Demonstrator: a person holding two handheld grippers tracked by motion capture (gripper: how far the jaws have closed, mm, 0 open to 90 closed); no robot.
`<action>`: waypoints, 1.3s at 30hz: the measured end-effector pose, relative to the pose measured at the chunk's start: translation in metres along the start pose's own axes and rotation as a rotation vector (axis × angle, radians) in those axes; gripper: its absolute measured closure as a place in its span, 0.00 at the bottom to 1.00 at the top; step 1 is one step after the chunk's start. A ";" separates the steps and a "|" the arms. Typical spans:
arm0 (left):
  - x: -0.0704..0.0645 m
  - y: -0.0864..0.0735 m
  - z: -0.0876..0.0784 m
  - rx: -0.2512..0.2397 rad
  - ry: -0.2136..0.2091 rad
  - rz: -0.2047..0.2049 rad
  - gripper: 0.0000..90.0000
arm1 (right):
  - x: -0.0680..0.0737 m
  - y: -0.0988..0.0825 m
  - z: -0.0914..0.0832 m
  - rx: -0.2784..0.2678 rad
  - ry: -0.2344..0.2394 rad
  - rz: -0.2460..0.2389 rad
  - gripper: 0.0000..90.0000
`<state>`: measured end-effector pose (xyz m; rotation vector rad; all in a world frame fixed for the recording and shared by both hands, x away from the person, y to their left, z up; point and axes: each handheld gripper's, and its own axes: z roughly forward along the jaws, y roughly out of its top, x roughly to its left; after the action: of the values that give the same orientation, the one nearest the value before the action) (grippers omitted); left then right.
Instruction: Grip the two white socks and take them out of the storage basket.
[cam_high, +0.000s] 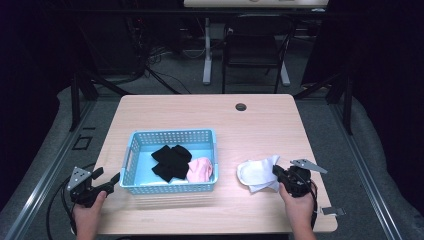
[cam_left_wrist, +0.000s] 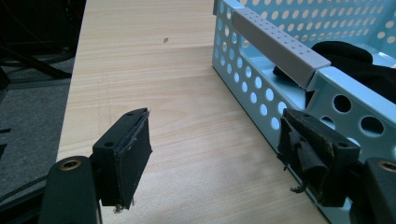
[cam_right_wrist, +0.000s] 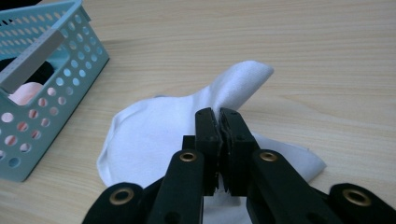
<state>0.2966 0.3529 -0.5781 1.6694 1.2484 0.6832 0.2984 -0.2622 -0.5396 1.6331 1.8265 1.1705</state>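
Note:
A white cloth (cam_high: 256, 172) (cam_right_wrist: 154, 135) lies crumpled on the wooden table (cam_high: 260, 125), right of a light blue perforated basket (cam_high: 172, 136) (cam_right_wrist: 70, 60). My right gripper (cam_high: 275, 170) (cam_right_wrist: 219, 112) is shut on a raised fold of the white cloth, low over the table. The basket holds a black cloth (cam_high: 170, 161) (cam_left_wrist: 350, 58) and a pink cloth (cam_high: 201, 170) (cam_right_wrist: 23, 93). My left gripper (cam_high: 110, 175) (cam_left_wrist: 214, 119) stands open at the basket's near left corner (cam_left_wrist: 261, 88). Bare table lies between its jaws, and one jaw sits close against the basket wall.
The table's front edge (cam_high: 215, 231) runs just below both hands. A round cable hole (cam_high: 241, 107) sits near the far edge. Beyond the table stand a chair (cam_high: 252, 47) and desk legs on a dark floor with cables.

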 end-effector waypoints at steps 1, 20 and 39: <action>0.000 0.000 0.000 0.000 -0.001 0.000 0.28 | -0.001 0.000 0.000 0.003 -0.004 -0.001 0.96; 0.001 0.000 -0.001 -0.009 0.002 -0.004 0.28 | 0.004 0.000 -0.010 -0.014 -0.027 -0.018 0.67; 0.000 0.000 0.000 0.000 -0.001 0.002 0.28 | 0.032 -0.011 -0.018 -0.048 0.064 -0.099 0.54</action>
<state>0.2968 0.3526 -0.5782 1.6710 1.2461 0.6831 0.2710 -0.2370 -0.5318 1.4772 1.8814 1.2255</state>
